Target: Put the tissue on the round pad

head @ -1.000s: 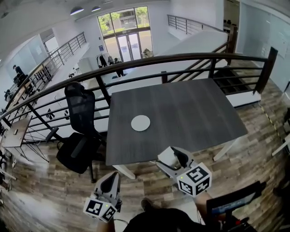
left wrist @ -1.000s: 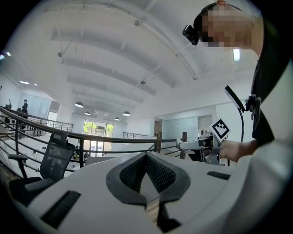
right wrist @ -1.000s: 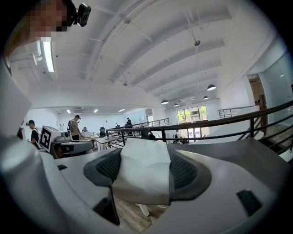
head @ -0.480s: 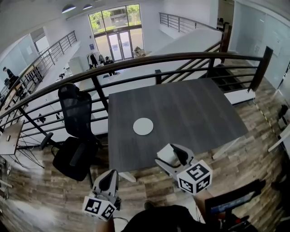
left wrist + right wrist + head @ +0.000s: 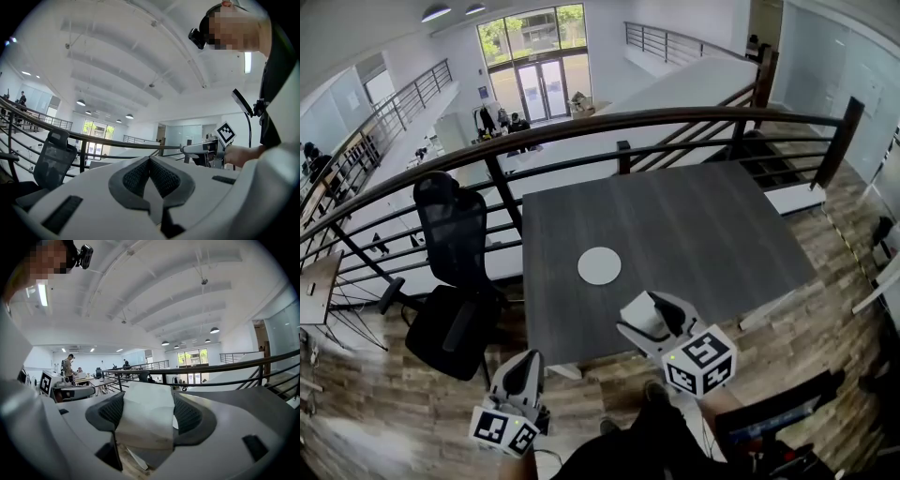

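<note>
- Right tongs (image 5: pixel 639 312) pinch the white tissue (image 5: pixel 145 420) just over the tabletop's (image 5: pixel 703 225) near edge.
- The round pad (image 5: pixel 599 265) lies apart, at eleven o'clock from them.
- Left tongs (image 5: pixel 522 373) are pressed together, off the tabletop.

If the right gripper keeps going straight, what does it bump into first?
Probably the table top, maybe near the round pad; the right gripper tips slightly down, though depth is unclear.

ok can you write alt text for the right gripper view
The right gripper holds a white tissue between its two dark ribbed pads, filling the lower middle of the frame. Behind it runs a black railing, with an open office and white ceiling beyond.
</note>
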The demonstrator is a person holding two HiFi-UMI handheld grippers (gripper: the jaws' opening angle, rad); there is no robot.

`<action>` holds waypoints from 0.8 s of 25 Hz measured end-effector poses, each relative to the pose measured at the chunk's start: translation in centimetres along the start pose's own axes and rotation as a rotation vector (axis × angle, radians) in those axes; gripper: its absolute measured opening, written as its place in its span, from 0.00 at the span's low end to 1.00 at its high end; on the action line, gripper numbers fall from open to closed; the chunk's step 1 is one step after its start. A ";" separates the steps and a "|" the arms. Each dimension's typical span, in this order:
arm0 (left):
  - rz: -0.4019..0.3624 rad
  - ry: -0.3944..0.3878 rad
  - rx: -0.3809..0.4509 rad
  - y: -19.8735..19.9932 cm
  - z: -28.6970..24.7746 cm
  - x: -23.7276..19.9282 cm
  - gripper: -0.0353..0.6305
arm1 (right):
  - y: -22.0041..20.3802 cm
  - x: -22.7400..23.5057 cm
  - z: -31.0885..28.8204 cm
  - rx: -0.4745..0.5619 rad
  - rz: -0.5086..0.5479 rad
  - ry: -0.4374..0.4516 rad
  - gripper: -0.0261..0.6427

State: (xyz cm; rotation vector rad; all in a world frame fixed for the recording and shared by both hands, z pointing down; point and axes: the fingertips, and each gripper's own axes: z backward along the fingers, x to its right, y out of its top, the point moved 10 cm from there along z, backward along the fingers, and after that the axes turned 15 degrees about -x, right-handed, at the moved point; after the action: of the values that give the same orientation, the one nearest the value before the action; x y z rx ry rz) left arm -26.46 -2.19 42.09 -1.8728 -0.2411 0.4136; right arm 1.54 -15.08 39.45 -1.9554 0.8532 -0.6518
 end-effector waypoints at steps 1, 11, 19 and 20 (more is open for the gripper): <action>-0.003 0.005 0.002 0.2 -0.3 -0.2 0.06 | 0.3 0.5 -0.4 0.000 -0.001 0.004 0.54; 0.033 0.115 0.059 4.2 -4.5 0.2 0.06 | 3.6 8.5 -7.0 -0.030 0.044 0.083 0.54; 0.049 0.268 -0.016 4.2 -6.6 0.3 0.06 | 4.3 13.7 -12.5 -0.070 0.067 0.132 0.54; 0.053 0.281 -0.017 4.4 -6.8 0.3 0.06 | 4.3 14.3 -13.3 -0.075 0.069 0.139 0.54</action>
State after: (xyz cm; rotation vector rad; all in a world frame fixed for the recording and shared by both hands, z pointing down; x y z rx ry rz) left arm -23.64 -9.41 39.90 -1.9310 -0.0056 0.1800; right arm -0.32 -34.49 43.62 -1.9558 1.0392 -0.7304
